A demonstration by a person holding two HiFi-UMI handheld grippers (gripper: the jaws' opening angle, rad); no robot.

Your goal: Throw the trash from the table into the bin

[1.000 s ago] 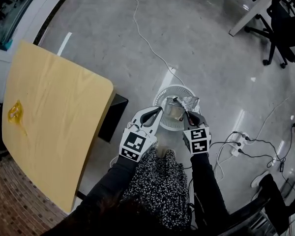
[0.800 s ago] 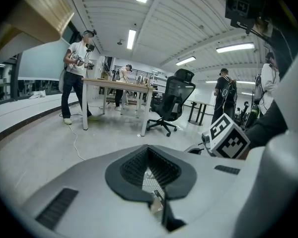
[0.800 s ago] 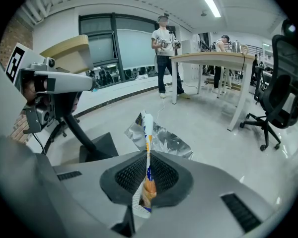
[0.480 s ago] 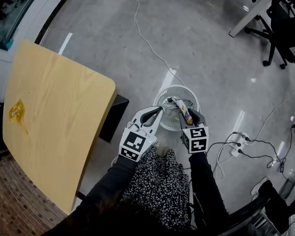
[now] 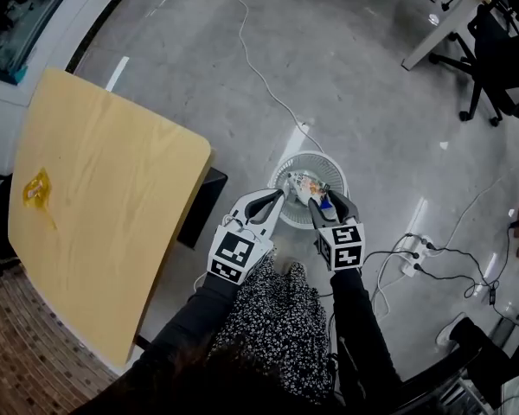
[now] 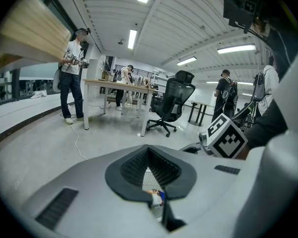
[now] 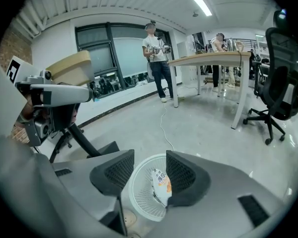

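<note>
From your head camera, both grippers hang over the white mesh bin on the floor, just off the corner of the desk. A second ago your right gripper held a crumpled silvery wrapper above the rim. Its fingers have just been opening, and the wrapper now lies inside the bin, free of them. Your left gripper sits beside it in the same place as before. One yellow scrap remains on the desk near its far left edge, well apart from both grippers.

In the left gripper view, your fingers are together at the tips with nothing clamped. Through the small gap behind the tips you can see a patch of bin mesh and a bit of the wrapper below.

In the right gripper view, your fingers stand apart with the bin framed between them. The printed wrapper rests against the bin's inner wall, below the fingers and not pressed by either pad.

This piece looks done. The yellow scrap is probably your next pickup, so you would need to turn back to the desk.
</note>
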